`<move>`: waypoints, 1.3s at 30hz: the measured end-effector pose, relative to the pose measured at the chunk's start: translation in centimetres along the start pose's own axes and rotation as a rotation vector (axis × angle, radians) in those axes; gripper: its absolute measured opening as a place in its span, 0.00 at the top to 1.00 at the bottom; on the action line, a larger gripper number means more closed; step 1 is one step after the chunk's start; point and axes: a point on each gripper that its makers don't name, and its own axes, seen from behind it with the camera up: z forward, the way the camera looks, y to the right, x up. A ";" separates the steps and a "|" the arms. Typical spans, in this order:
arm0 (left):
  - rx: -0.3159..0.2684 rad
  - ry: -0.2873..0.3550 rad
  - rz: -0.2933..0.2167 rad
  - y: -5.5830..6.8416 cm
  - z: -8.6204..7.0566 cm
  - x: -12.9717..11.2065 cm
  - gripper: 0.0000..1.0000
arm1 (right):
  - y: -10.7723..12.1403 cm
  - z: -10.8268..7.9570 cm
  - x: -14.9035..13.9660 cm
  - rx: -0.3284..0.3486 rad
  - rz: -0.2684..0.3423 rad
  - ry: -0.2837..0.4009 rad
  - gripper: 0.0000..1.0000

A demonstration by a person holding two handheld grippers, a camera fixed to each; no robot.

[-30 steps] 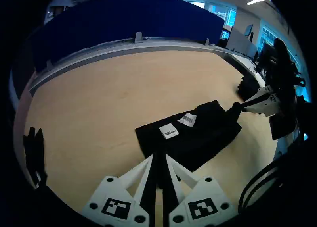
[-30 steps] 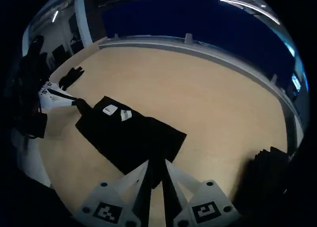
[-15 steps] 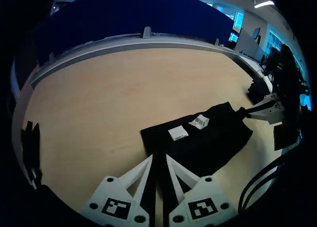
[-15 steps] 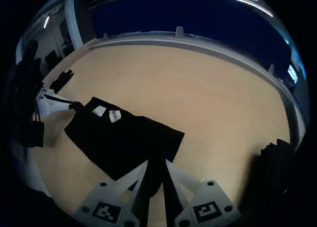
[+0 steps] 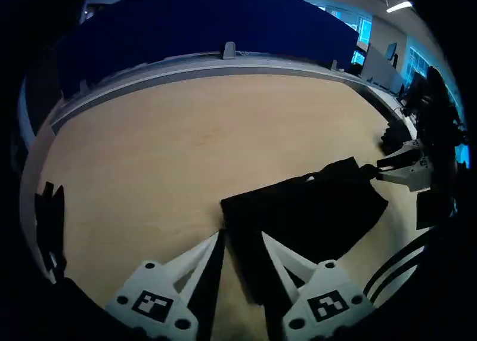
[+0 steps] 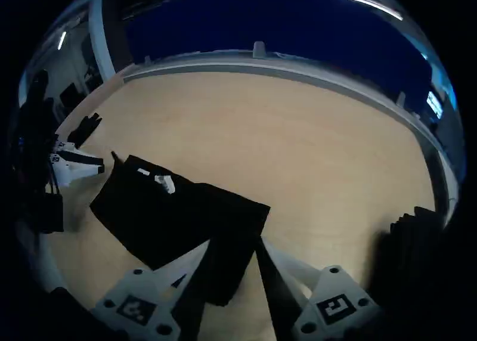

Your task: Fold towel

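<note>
Towel [image 5: 310, 210] between spread left tool [image 5: 242, 233]

Black towel [image 5: 310, 207] flat on wooden table [image 5: 179, 132], apparently folded double.

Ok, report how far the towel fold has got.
Done, it seems: the black towel lies flat on the wooden table as a rectangle that looks layered, so at least one fold is probably in. In hand: nothing is gripped; the left gripper and right gripper sit at opposite ends, jaws open around the cloth edge. Left: perhaps another fold or squaring up, then drawing both grippers away.
</note>
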 end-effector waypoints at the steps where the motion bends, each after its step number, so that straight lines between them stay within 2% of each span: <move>1: -0.001 0.000 -0.001 0.0 -0.1 0.0 0.61 | 0.0 -0.1 0.0 0.001 -0.003 0.000 0.39; 2: -0.002 0.001 -0.002 -0.1 -0.2 0.1 0.60 | -0.1 -0.1 -0.1 0.001 -0.006 -0.001 0.35; 6: -0.010 0.002 -0.004 0.0 -0.6 0.2 0.31 | -0.3 -0.3 -0.4 0.001 -0.011 -0.005 0.03; 8: -0.013 0.003 -0.002 0.0 -0.7 0.3 0.25 | -0.4 -0.4 -0.6 0.000 -0.013 -0.005 0.03; 12: -0.013 0.007 0.004 0.0 -1.0 0.3 0.20 | -0.6 -0.5 -0.9 0.001 -0.017 0.001 0.03; 20: -0.009 0.005 0.002 0.0 -1.9 -0.3 0.19 | -0.7 -1.5 -1.5 0.000 -0.023 0.003 0.03; 26: 0.009 -0.003 0.001 -0.2 -3.1 -1.5 0.19 | -1.0 -2.5 -2.5 0.006 -0.026 0.002 0.03; 33: 0.006 -0.012 -0.010 0.6 -4.8 -4.0 0.19 | -1.4 -3.9 -3.9 0.009 -0.028 0.000 0.03; 39: 0.010 -0.019 -0.018 0.9 -5.7 -5.4 0.19 | -1.5 -4.5 -4.7 0.007 -0.032 0.001 0.03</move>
